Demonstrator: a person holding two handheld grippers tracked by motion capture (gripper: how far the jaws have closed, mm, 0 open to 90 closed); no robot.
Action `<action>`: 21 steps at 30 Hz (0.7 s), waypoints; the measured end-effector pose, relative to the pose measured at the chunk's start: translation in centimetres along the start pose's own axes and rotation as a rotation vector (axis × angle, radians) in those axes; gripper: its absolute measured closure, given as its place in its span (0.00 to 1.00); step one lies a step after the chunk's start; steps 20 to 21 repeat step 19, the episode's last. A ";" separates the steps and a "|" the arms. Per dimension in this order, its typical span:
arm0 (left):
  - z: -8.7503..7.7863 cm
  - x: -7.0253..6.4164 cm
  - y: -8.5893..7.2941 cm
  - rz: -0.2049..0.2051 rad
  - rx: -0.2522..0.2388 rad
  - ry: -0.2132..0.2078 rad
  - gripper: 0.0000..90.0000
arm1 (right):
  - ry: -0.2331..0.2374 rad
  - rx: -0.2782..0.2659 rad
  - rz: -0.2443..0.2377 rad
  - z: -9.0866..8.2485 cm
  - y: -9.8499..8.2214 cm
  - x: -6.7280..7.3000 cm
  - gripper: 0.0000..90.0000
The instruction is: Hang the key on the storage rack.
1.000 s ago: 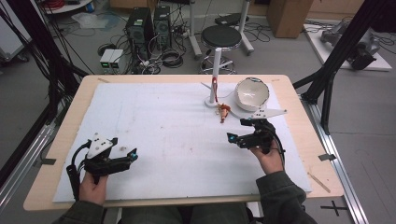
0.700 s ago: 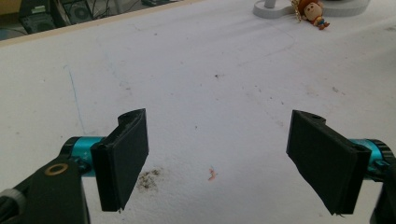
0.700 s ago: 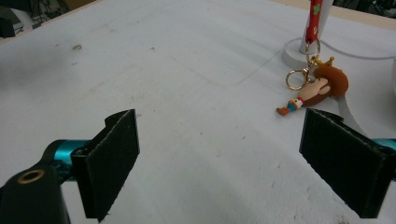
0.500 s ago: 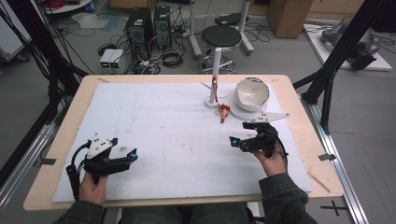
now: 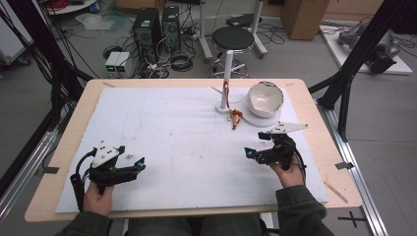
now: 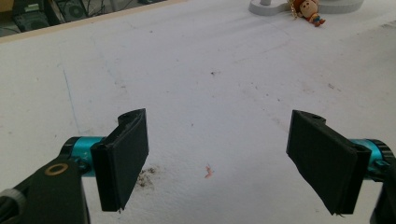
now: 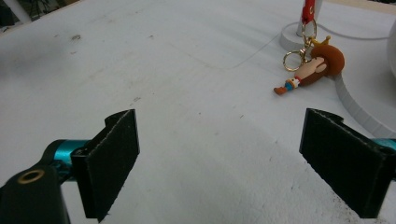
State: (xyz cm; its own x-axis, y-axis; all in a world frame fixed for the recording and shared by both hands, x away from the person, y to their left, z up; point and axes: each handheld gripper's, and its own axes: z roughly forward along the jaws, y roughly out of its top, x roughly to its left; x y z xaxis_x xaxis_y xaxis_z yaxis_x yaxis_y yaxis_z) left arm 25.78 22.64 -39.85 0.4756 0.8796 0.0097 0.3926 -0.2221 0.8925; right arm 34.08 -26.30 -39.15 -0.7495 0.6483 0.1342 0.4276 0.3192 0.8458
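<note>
Both the left tool (image 5: 139,167) and the right tool (image 5: 250,154) rest released on the bench (image 5: 172,128), the doll keyring (image 7: 310,69) lying well ahead of the right one

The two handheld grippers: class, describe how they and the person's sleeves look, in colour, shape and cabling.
Each gripper, left and right, has a black body, two flat black rectangular pads on teal mounts, a pale grey three-cornered plate on top and a black trailing cable. The sleeves are dark olive-grey.

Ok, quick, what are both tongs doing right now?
Left tongs: open, holding nothing.
Right tongs: open, holding nothing, short of the keychain figure.
</note>
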 end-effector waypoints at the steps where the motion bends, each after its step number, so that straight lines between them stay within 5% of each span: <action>1: 0.0 0.0 0.0 0.002 0.000 -0.002 0.24 | 0.000 0.006 0.001 0.0 -0.1 0.0 0.12; 21: 0.3 0.0 0.0 0.005 0.013 -0.012 0.24 | -0.013 0.007 -0.016 -0.4 -1.2 0.5 0.12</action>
